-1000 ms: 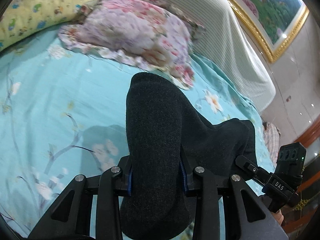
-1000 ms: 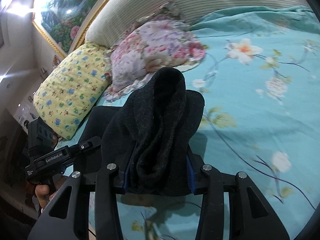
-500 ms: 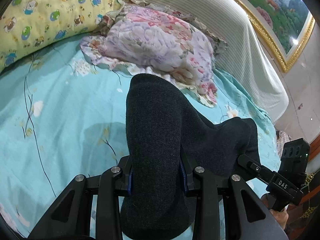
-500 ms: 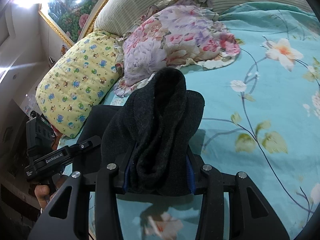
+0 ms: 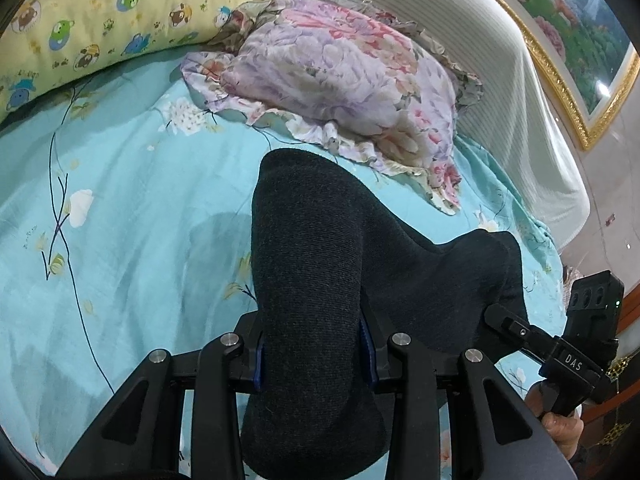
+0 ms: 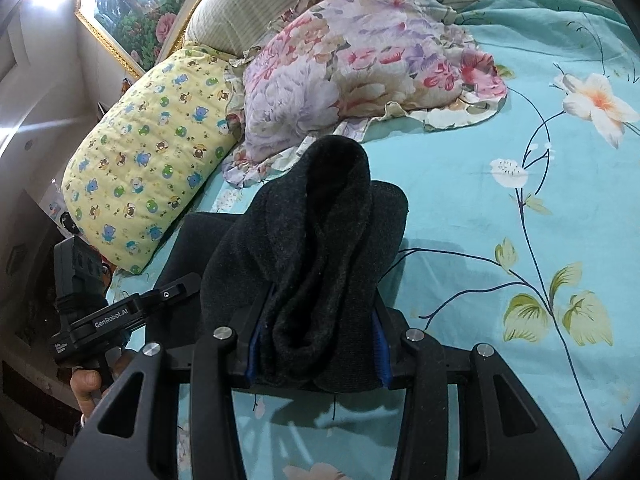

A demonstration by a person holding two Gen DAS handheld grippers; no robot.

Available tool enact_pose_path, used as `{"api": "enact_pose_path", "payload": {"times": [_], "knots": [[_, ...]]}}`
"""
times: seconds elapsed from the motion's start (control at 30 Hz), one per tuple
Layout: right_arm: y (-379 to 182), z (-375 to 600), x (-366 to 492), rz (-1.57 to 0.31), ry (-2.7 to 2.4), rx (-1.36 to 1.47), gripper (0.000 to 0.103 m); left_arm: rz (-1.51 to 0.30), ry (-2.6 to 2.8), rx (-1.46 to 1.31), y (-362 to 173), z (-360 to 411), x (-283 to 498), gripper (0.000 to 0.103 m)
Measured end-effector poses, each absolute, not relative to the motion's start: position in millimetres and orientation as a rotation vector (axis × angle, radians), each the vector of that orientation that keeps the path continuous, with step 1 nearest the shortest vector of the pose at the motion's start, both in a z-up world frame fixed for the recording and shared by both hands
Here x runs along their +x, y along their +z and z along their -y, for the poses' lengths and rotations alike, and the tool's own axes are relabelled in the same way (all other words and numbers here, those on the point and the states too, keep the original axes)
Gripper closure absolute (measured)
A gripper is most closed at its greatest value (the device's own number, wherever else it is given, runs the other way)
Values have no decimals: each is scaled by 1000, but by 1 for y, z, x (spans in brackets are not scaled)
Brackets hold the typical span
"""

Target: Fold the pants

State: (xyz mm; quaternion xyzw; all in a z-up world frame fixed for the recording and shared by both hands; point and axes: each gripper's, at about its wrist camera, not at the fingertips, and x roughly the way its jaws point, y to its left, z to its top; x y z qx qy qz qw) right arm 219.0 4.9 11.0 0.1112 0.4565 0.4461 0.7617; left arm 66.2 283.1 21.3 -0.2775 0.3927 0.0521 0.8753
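The dark grey pants (image 5: 312, 240) bulge up thickly between the blue pads of my left gripper (image 5: 312, 354), whose jaws are opening slightly while still pressing the cloth. The fabric stretches rightward to my right gripper (image 5: 560, 344), held by a hand at the lower right. In the right wrist view a bunched fold of the pants (image 6: 324, 224) sits clamped in my right gripper (image 6: 316, 354), and the cloth runs left toward my left gripper (image 6: 112, 316). Both grippers hold the pants just above the turquoise floral bedsheet (image 5: 132, 220).
A floral ruffled pillow (image 5: 340, 76) lies just beyond the pants, with a yellow bear-print pillow (image 6: 152, 168) beside it. A striped headboard cover (image 5: 500, 72) and a gold-framed picture (image 5: 580, 40) stand behind. Open sheet (image 6: 520, 240) stretches to the right.
Both grippers have carried the pants forward toward the pillows, which now look larger and nearer. The grip on the cloth looks the same in both views.
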Motion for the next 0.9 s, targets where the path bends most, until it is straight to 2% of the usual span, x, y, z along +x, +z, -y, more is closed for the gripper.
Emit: {"api": "enact_pose_path", "payload": {"times": [0.13, 0.5, 0.9], "knots": [[5, -5, 223, -1017, 964, 240, 49, -833, 118, -555, 16, -281, 68, 61], [-10, 1, 230, -1040, 944, 231, 29, -855, 145, -531, 8, -286, 68, 30], [-9, 6, 226, -1060, 943, 258, 23, -859, 177, -538, 9, -285, 54, 23]]}}
